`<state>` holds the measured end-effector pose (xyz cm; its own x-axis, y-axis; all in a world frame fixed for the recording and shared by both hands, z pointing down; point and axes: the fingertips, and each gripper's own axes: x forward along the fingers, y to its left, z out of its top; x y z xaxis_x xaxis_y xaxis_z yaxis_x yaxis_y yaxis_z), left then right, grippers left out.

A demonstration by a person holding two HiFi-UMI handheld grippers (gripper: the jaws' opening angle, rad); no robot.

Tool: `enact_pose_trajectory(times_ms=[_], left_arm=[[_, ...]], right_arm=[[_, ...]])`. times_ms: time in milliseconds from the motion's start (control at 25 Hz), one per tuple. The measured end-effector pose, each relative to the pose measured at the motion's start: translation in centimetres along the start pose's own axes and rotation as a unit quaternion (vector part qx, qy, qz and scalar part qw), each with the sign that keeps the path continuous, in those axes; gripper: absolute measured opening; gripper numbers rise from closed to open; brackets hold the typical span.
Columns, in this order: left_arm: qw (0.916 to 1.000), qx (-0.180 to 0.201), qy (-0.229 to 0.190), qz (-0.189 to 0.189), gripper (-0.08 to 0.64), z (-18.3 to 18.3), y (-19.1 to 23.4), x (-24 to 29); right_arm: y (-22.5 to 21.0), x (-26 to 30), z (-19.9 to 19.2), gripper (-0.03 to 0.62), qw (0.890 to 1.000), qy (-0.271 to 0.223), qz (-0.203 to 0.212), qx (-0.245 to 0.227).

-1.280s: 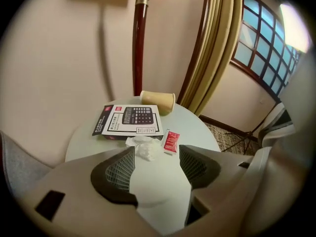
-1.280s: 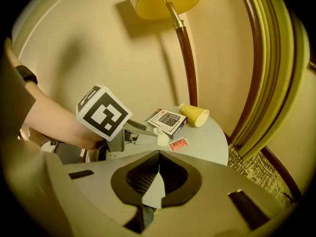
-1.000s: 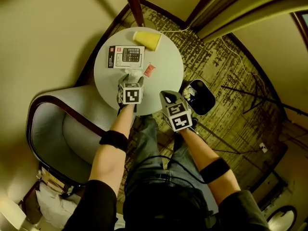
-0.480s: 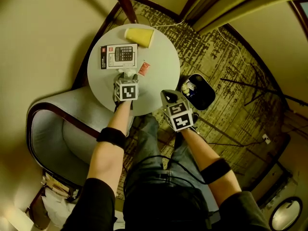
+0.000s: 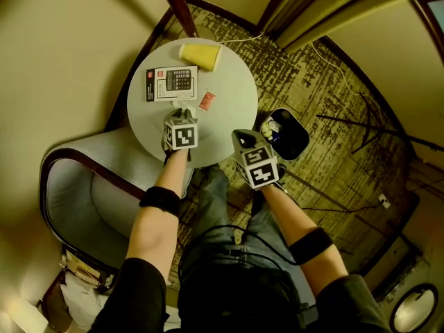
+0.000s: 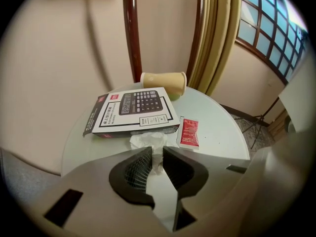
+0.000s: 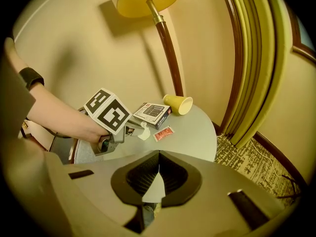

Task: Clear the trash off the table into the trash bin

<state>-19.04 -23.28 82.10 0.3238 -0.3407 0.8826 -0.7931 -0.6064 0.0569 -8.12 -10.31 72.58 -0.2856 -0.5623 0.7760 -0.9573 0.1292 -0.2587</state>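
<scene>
Left forearm reaching up-frame, left gripper (image 5: 182,114) pitched steeply down at tabletop's (image 5: 232,106) near edge, jaws just narrowed onto crumpled tissue (image 6: 146,140), right gripper (image 5: 241,141) at centre, jaws together, empty, near trash bin (image 5: 297,139).

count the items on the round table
4: yellow cup on its side at the far edge; calculator box nearer; red packet beside the box; crumpled tissue, the left gripper has just been closing on it. Some may hide beneath it.
</scene>
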Motion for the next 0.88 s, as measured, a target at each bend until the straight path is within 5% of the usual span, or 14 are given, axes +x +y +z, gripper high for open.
enact_pose_trajectory(times_ms=[400,880], left_arm=[[0.9997,0.0,-0.023,0.005,0.044,1.3,-1.4,-5.6],[0.995,0.004,-0.1,0.002,0.043,4.1,-5.7,-19.1]], right_arm=[[0.5,-3.1,1.3,0.001,1.0,-0.012,-0.001,-0.007],[2.9,-10.4,6.1,0.001,0.999,-0.047,0.01,-0.024]])
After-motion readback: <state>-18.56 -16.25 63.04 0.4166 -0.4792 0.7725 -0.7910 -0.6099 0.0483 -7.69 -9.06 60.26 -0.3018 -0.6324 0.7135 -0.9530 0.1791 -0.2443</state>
